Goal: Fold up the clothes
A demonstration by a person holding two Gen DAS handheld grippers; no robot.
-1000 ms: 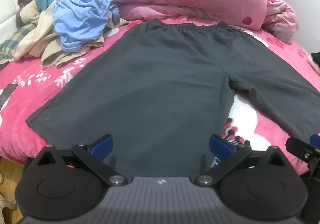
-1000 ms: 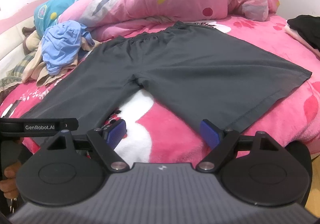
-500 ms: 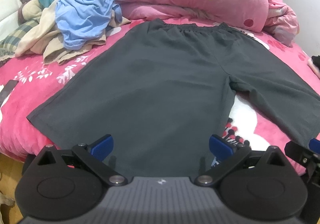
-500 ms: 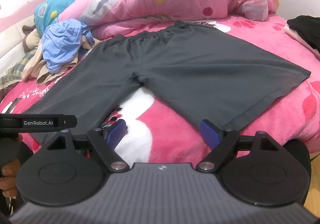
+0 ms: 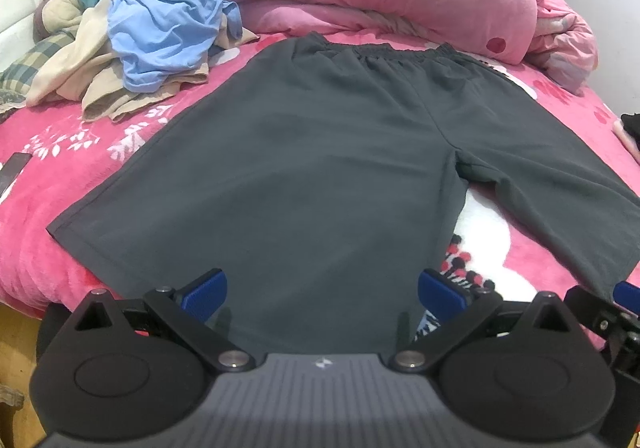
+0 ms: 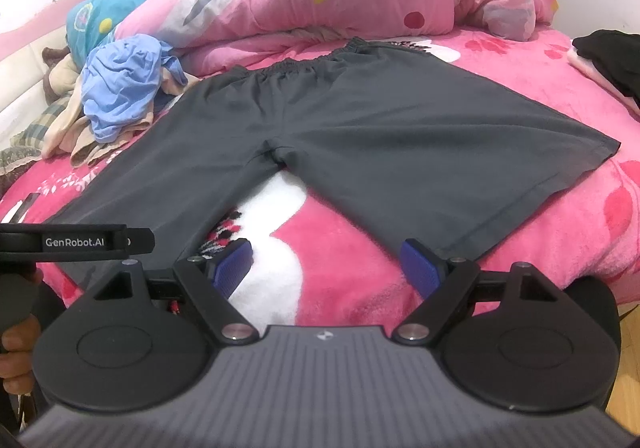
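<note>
Left gripper (image 5: pixel 322 290) has eased slightly rightward; both it and right gripper (image 6: pixel 328 262) gape wide, empty, squared to flat-spread dark shorts (image 5: pixel 320 151) for hem pickup.

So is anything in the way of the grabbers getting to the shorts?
Nothing visible. The shorts lie flat on the bed, and both the left gripper and the right gripper hang open just before the leg hems. The clothes pile sits off to the side.

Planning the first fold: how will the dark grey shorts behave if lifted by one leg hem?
The dark grey shorts lie thin and flat with soft creases, so they will probably droop limply. The fabric looks smooth, so it may slide easily over the fuzzy pink blanket.
</note>
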